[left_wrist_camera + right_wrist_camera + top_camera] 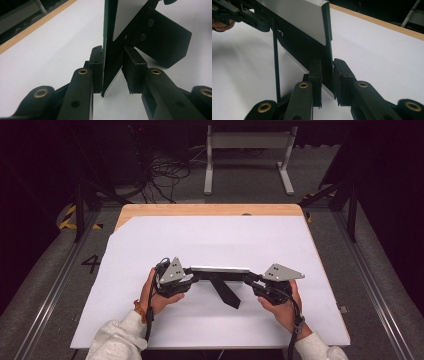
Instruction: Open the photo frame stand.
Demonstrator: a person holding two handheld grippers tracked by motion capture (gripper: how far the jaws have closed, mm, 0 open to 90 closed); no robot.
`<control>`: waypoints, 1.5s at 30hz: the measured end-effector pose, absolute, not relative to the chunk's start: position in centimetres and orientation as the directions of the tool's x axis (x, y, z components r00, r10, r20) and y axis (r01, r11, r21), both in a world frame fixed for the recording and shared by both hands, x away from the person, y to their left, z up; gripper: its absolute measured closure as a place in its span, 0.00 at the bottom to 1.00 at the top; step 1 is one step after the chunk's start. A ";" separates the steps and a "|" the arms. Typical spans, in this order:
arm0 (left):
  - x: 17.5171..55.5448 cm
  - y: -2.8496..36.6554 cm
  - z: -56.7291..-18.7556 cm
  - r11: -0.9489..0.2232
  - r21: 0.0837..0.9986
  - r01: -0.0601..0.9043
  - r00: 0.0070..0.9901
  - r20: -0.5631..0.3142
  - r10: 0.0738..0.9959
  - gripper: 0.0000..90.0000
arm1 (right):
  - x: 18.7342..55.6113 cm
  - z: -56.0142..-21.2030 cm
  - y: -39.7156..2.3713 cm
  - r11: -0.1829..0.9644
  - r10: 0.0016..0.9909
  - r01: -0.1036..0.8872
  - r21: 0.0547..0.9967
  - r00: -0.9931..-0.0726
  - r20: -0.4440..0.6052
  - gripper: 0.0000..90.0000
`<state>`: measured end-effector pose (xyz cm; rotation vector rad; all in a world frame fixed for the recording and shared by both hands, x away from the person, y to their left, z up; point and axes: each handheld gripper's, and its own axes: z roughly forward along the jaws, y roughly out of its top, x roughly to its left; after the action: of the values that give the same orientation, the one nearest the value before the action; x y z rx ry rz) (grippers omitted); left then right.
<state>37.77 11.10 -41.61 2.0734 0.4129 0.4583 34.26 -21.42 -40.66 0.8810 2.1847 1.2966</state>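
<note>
- The left gripper (186, 277) is sitting at the left end of the flat panel (220, 269), its jaws nearly closed around that end's edge; in the left gripper view the left pad (98, 65) is lying against the panel (125, 17), while the right pad (131, 68) looks just short of it or barely touching.
- The right gripper (252, 281) is mirroring it at the right end, its pads (316, 75) closing on the panel's (297, 17) thin edge with hardly any gap showing.
- The panel is standing on edge on the white sheet (150, 240), its long axis running across the table from one gripper to the other.
- Its silver face is pointing away from the person, and a black stand flap (227, 292) is angling back toward them.
- Both hands are equally near, one at each end, so the coming move looks like a two-handed lift or tilt.
</note>
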 end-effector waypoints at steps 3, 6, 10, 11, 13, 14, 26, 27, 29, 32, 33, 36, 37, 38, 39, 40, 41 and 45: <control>37.7 11.1 -41.5 -0.511 0.853 0.106 0.874 0.165 0.457 0.79 | 34.3 -40.7 -21.4 0.353 0.716 0.296 0.888 -0.696 -0.053 0.86; 37.7 11.2 -41.5 -0.514 0.851 0.108 0.875 0.164 0.456 0.80 | 34.5 -40.7 -21.4 0.348 0.715 0.300 0.888 -0.698 -0.044 0.86; 37.6 11.2 -41.4 -0.522 0.846 0.105 0.876 0.169 0.451 0.81 | 34.7 -40.8 -21.4 0.343 0.714 0.306 0.888 -0.699 -0.035 0.86; 37.6 11.3 -41.4 -0.525 0.845 0.102 0.876 0.173 0.450 0.81 | 34.7 -40.8 -21.4 0.345 0.715 0.306 0.887 -0.698 -0.037 0.86; 37.5 11.3 -41.4 -0.525 0.845 0.103 0.876 0.174 0.451 0.81 | 34.8 -40.8 -21.4 0.344 0.715 0.308 0.887 -0.698 -0.035 0.86; 37.5 11.3 -41.4 -0.527 0.844 0.102 0.875 0.176 0.451 0.81 | 34.8 -40.9 -21.3 0.344 0.715 0.308 0.887 -0.698 -0.035 0.86; 37.0 11.5 -41.4 -0.530 0.842 0.101 0.872 0.181 0.454 0.83 | 35.2 -40.9 -21.1 0.346 0.718 0.312 0.885 -0.696 -0.035 0.85; 37.0 11.6 -41.4 -0.531 0.841 0.101 0.873 0.181 0.453 0.83 | 35.2 -40.9 -21.1 0.345 0.719 0.312 0.885 -0.694 -0.035 0.85; 36.9 11.6 -41.4 -0.531 0.841 0.101 0.872 0.182 0.455 0.83 | 35.2 -40.9 -21.0 0.347 0.718 0.312 0.884 -0.695 -0.037 0.85; 36.8 11.7 -41.4 -0.532 0.841 0.100 0.872 0.183 0.454 0.83 | 35.3 -41.0 -21.0 0.350 0.715 0.313 0.883 -0.698 -0.036 0.86; 36.7 11.7 -41.4 -0.532 0.841 0.100 0.873 0.183 0.453 0.84 | 35.3 -41.0 -21.0 0.351 0.714 0.314 0.883 -0.699 -0.035 0.86; 36.6 11.7 -41.4 -0.531 0.841 0.102 0.871 0.183 0.456 0.84 | 35.4 -41.0 -21.0 0.347 0.715 0.316 0.883 -0.698 -0.032 0.86; 36.5 11.7 -41.4 -0.532 0.840 0.103 0.870 0.184 0.458 0.84 | 35.4 -41.1 -20.9 0.347 0.716 0.317 0.883 -0.697 -0.031 0.86; 36.5 11.7 -41.4 -0.532 0.840 0.104 0.870 0.183 0.458 0.84 | 35.4 -41.1 -20.9 0.350 0.716 0.317 0.881 -0.697 -0.033 0.86; 36.5 11.7 -41.3 -0.535 0.839 0.101 0.870 0.186 0.456 0.84 | 35.5 -41.1 -20.9 0.349 0.715 0.318 0.882 -0.698 -0.031 0.86; 36.4 11.8 -41.3 -0.536 0.838 0.100 0.869 0.189 0.458 0.84 | 35.6 -41.1 -20.9 0.347 0.716 0.320 0.881 -0.697 -0.029 0.86; 36.4 11.8 -41.3 -0.537 0.838 0.101 0.869 0.188 0.457 0.85 | 35.6 -41.1 -20.9 0.345 0.716 0.321 0.882 -0.698 -0.025 0.86; 36.1 11.9 -41.3 -0.536 0.838 0.102 0.870 0.186 0.457 0.85 | 35.7 -41.1 -20.8 0.347 0.714 0.321 0.881 -0.699 -0.026 0.86</control>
<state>36.14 11.86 -41.34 2.1088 0.4039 0.4826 35.69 -20.78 -41.15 0.9074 2.2068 1.3052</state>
